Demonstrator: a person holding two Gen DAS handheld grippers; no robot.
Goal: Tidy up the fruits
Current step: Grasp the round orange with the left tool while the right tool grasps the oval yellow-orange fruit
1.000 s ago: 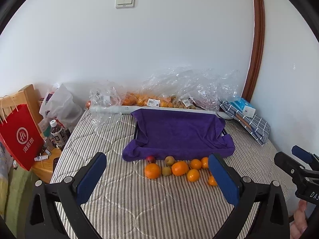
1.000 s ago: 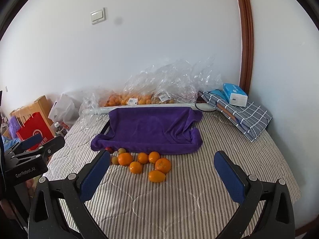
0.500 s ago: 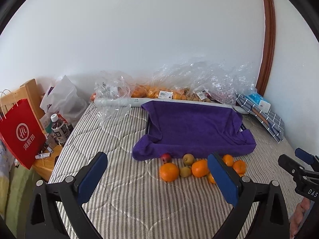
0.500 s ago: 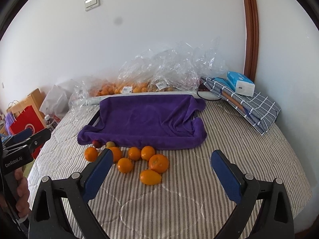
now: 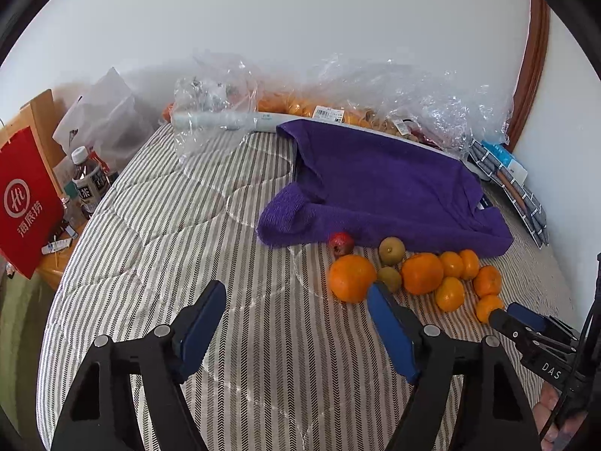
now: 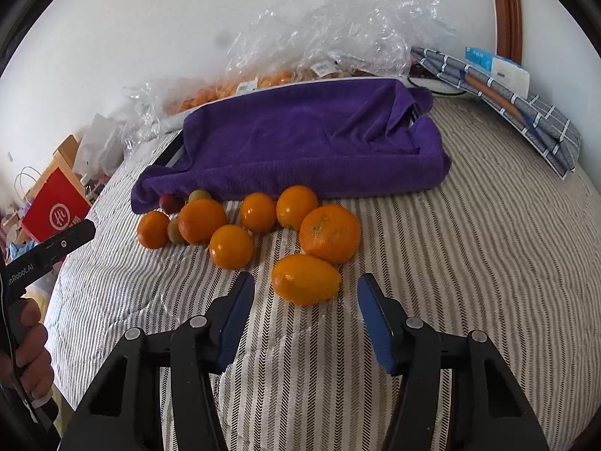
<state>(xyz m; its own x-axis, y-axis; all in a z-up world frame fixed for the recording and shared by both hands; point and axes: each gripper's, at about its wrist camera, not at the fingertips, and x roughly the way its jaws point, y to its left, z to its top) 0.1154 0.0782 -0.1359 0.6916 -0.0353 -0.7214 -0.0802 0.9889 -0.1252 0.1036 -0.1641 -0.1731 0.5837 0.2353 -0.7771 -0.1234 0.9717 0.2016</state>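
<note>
Tray under the purple towel (image 6: 300,139) mostly hidden, bagged fruit (image 5: 300,107) blurred behind plastic against the white wall; loose fruits (image 6: 306,279) on the striped bed (image 6: 469,263), both left hand-held gripper (image 5: 296,314) and right hand-held gripper (image 6: 306,302) spread apart, empty.

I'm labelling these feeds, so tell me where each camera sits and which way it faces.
Left wrist: on the open left tongs, facing the striped mattress, a round orange fruit ahead; right tongs at right.
Right wrist: on the open right tongs, facing an oval orange fruit; a hand at left.
Shared: the purple towel.
</note>
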